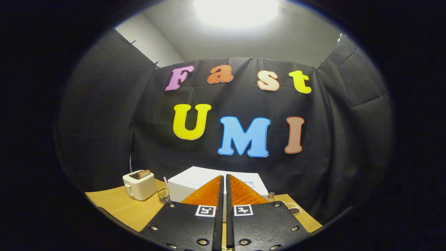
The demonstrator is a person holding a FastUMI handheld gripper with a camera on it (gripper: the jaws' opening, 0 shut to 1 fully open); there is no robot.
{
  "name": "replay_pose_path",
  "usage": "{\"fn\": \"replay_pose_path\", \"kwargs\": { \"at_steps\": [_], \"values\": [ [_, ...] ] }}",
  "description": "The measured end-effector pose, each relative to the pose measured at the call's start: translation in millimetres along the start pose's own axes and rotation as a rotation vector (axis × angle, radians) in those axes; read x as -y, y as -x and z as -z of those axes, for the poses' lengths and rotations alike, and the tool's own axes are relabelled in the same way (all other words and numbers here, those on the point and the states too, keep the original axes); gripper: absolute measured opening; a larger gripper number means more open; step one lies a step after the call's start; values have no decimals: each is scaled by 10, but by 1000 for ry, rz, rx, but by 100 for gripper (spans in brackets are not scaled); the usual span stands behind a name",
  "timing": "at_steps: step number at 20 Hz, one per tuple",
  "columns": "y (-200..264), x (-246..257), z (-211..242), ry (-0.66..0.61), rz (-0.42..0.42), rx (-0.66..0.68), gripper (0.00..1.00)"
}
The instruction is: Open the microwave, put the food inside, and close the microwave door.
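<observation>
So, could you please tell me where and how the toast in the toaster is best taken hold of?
Take the toast by its top edge, coming from above with a finger on each flat face. Only that part stands free of the white toaster; the rest sits in the slot. The claw is shut on nothing, pointing at the white microwave, so it would probably have to open first.

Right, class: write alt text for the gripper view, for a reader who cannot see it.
The gripper, its two orange wedge-shaped fingers closed together on nothing, points at a white box-shaped microwave on a light wooden table. Beside the microwave stand a cream toaster holding toast and a small wire basket; a small jar stands on its other side.
</observation>
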State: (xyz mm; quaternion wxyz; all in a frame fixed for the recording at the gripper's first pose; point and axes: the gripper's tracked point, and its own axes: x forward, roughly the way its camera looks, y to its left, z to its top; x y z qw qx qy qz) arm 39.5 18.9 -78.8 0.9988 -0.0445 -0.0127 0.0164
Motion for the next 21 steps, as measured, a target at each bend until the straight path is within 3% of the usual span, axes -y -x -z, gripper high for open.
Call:
{"fn": "replay_pose_path", "kwargs": {
  "at_steps": [7,8,11,13,14,21],
  "values": [
    [93,190,-260,-26,71,23,5],
    [133,206,-295,-46,90,28,12],
    [209,294,-388,-52,146,32,50],
    [215,270,-429,-43,148,43,92],
    [232,243,-422,-39,145,38,99],
    [235,86,-337,-60,100,-7,99]
  ]
}}
